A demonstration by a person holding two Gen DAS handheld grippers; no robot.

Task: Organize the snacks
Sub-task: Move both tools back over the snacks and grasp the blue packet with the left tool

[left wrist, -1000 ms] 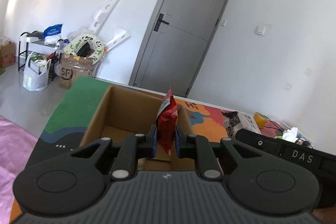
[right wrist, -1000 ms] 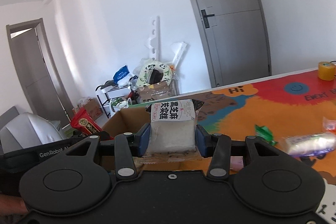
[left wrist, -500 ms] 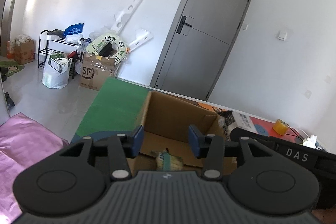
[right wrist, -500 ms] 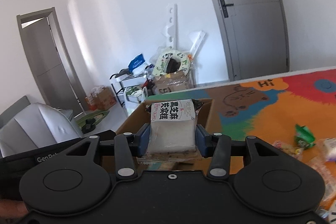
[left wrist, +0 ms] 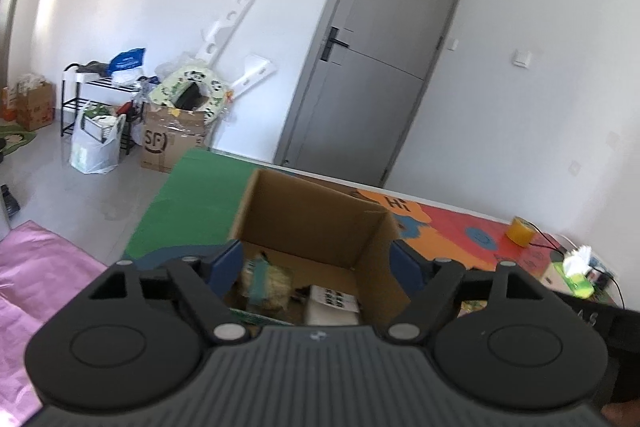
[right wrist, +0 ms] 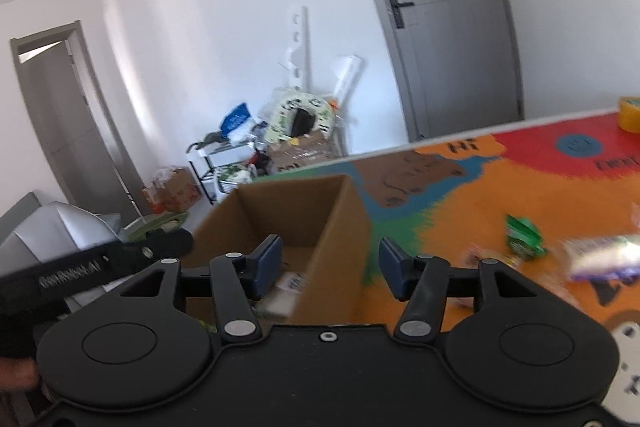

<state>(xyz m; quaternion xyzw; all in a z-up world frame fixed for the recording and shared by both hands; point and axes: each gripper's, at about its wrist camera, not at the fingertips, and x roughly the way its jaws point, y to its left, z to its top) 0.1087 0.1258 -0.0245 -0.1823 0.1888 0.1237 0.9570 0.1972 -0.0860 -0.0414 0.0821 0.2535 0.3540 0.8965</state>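
Colourful tabletop [right wrist: 460,227] carries an open cardboard box [left wrist: 316,223] near its left edge; both the left gripper [left wrist: 316,265] and right gripper [right wrist: 330,263] hang above it, jaws opening and empty, snack packets [left wrist: 266,281] lying inside, more snacks [right wrist: 522,235] scattered beyond

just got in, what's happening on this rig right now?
A person is sorting snacks into an open brown cardboard box on a colourful play mat, with one handheld gripper per hand. Both grippers hang over the box. The left gripper and the right gripper have their jaws opening, nothing between them. Several packets already lie in the box, including a white packet with black print. More snacks remain on the mat, among them a green packet.
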